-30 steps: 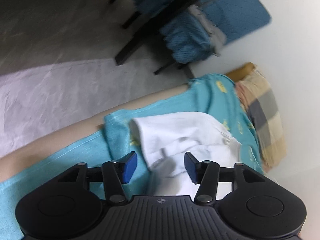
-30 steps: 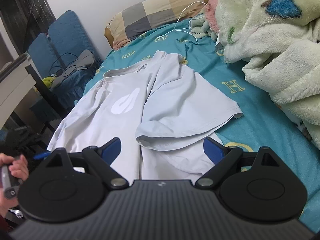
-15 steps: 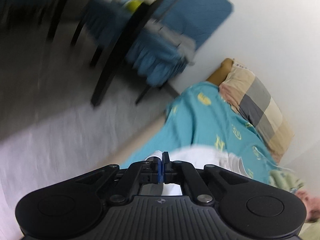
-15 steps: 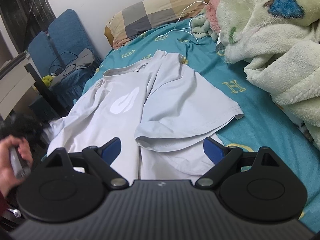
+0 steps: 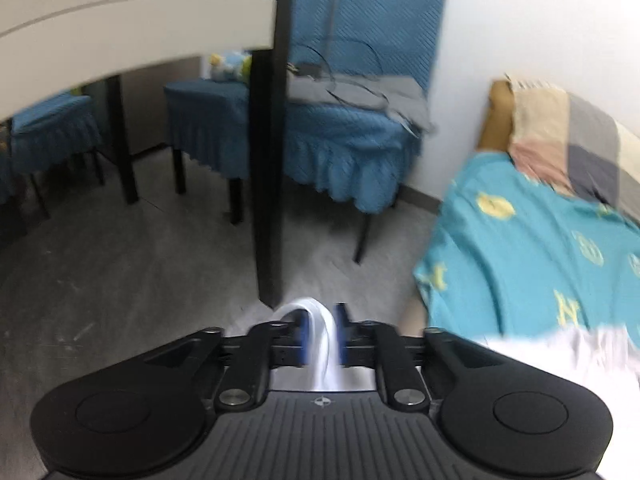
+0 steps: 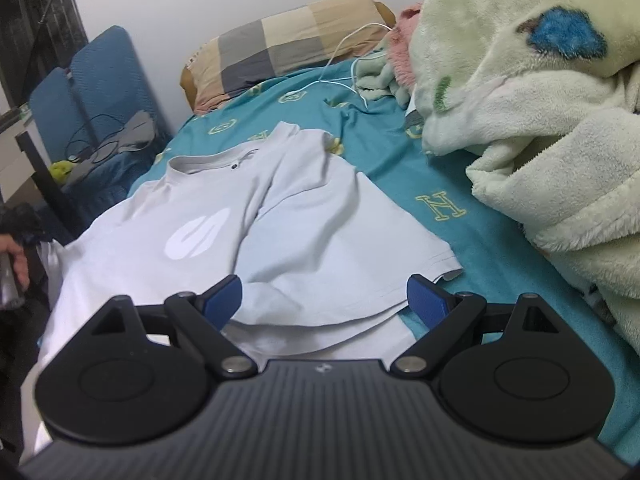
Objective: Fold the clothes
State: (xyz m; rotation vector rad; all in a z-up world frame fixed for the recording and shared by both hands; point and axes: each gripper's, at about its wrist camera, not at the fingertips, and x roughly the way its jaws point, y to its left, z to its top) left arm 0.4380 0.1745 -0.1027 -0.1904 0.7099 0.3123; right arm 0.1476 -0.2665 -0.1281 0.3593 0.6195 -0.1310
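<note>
A white T-shirt [image 6: 224, 240] lies on the teal bedsheet [image 6: 472, 240], its right half folded over toward the middle. My right gripper [image 6: 324, 300] is open and empty, hovering just above the shirt's lower hem. My left gripper [image 5: 320, 340] is shut on a fold of the white shirt fabric [image 5: 320, 332], lifted at the bed's left edge and pointing toward the chairs. More white cloth [image 5: 580, 352] trails to the right of it in the left wrist view. The hand holding the left gripper shows at the far left of the right wrist view [image 6: 16, 256].
A fluffy green blanket [image 6: 540, 100] is heaped on the right of the bed. A checked pillow [image 6: 288, 52] and a white cable [image 6: 344, 76] lie at the head. Blue-covered chairs [image 5: 352, 120] and a black table leg [image 5: 268, 176] stand beside the bed.
My left gripper closed on the shirt's left edge and lifted it, swinging its view from the bed up toward the chairs. The right gripper stayed open and barely moved.
</note>
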